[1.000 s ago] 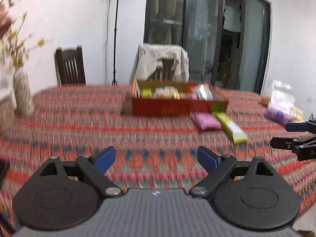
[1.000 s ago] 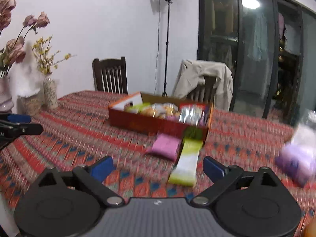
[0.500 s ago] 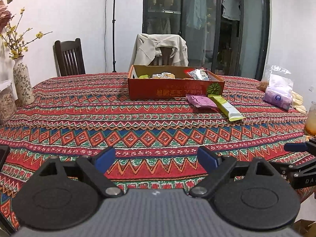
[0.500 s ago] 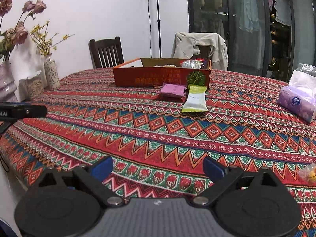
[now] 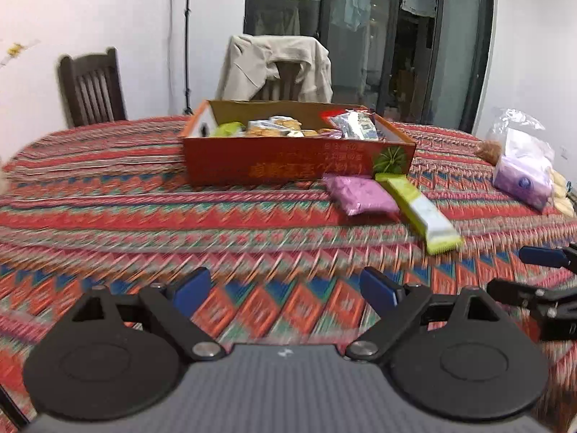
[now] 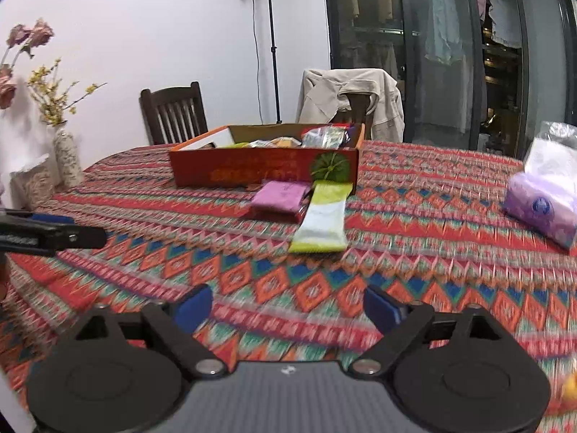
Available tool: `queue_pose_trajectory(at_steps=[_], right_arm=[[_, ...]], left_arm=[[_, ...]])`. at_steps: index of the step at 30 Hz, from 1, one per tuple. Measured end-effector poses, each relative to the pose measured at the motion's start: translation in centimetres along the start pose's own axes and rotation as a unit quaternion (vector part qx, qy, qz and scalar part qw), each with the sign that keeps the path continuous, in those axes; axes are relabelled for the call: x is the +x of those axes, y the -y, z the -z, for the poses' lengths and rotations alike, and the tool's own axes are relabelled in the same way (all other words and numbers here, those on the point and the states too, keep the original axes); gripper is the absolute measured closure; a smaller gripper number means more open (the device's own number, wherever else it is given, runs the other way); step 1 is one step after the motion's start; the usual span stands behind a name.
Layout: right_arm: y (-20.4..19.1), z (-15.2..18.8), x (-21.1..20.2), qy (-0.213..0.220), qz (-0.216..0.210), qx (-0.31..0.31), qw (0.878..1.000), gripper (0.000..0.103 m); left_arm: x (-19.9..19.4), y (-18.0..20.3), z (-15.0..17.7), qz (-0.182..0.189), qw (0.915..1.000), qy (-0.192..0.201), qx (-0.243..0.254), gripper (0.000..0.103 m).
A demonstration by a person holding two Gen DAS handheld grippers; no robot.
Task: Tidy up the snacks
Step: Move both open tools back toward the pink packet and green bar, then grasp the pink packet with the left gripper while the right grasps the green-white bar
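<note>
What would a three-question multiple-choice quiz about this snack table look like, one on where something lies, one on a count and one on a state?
1. Where does the pink snack packet lie?
A. inside the box
B. on the tablecloth in front of the red cardboard box, beside the green-and-white snack packet
C. on the dark wooden chair

2. How many snack packets lie on the cloth just in front of the box?
A. two
B. four
C. none

3. In what state is the left gripper?
A. shut on the pink packet
B. open, with nothing between its fingers
C. shut on a vase

Answers:
1 B, the pink packet rests on the patterned cloth right before the box's front wall.
2 A, only the pink and the green-and-white packets lie there.
3 B, its blue pads stand wide apart over bare cloth.
</note>
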State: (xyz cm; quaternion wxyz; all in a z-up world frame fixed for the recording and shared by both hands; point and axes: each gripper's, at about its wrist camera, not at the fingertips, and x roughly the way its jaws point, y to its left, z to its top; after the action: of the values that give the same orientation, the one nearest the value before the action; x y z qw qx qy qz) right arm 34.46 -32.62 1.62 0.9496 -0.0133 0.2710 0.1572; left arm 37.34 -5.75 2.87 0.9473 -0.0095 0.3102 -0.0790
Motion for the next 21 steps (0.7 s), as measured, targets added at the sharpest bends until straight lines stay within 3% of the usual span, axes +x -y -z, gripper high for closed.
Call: queue_pose_trajectory(at_steps=[3, 7, 12, 13, 14, 17, 21], right_arm=[[1.0, -2.2, 2.4, 0.004, 0.001, -0.005, 1.000, 0.017], [2.4, -4.8, 6.7, -0.010, -0.001, -0.002, 1.000, 0.035], [3.6, -6.6, 12.5, -0.040, -0.006, 0.005, 0.999, 0.037], [3.9, -6.7, 13.4, -0.048, -0.002, 0.006, 0.999, 0.042], [4.0, -6.7, 14.1, -0.053, 0.006, 0.000, 0.999, 0.051], [4.2, -6.2, 14.7, -0.061, 0.049, -0.025, 0.997, 0.062], [6.0, -5.7, 14.1, -0.054, 0.084, -0.009, 0.995, 0.063]], left_arm=[[3.8, 1.1, -2.6, 0.026, 0.9996, -0.011, -0.007, 0.012], [8.6, 3.5, -5.4, 0.050, 0.9985, -0.020, 0.009, 0.012], [14.5, 6.4, -7.5, 0.058, 0.9969, -0.041, 0.033, 0.012], [15.4, 6.8, -7.6, 0.053, 0.9969, -0.044, 0.037, 0.012], [16.2, 7.1, -7.7, 0.053, 0.9967, -0.045, 0.042, 0.012], [18.3, 7.6, -7.4, 0.052, 0.9957, -0.058, 0.051, 0.013], [18.9, 8.4, -6.9, 0.058, 0.9949, -0.051, 0.064, 0.013]])
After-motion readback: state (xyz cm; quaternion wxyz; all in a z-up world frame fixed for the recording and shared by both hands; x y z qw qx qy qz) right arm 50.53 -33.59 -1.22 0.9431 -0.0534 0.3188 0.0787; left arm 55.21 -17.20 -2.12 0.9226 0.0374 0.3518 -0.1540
